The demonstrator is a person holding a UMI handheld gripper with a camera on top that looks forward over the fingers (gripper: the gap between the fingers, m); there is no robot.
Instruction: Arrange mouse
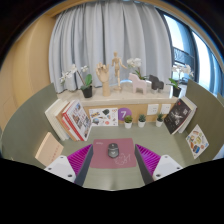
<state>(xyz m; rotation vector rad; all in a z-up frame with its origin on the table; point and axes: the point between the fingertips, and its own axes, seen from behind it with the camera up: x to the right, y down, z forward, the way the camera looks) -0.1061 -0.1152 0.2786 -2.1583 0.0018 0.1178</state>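
Observation:
A small dark grey mouse [113,151] rests on a pink mouse mat [117,153] on the pale table. My gripper [112,163] is open. Its two magenta-padded fingers [80,158] stand wide apart at either side of the mat. The mouse lies between and slightly ahead of them, touched by neither finger. Nothing is held.
Behind the mat runs a low wooden shelf [120,103] with books [70,120], cards, small plants and a wooden mannequin [116,72]. A box [49,149] sits left of the mat, more books [183,114] lean at the right. Curtains and windows fill the background.

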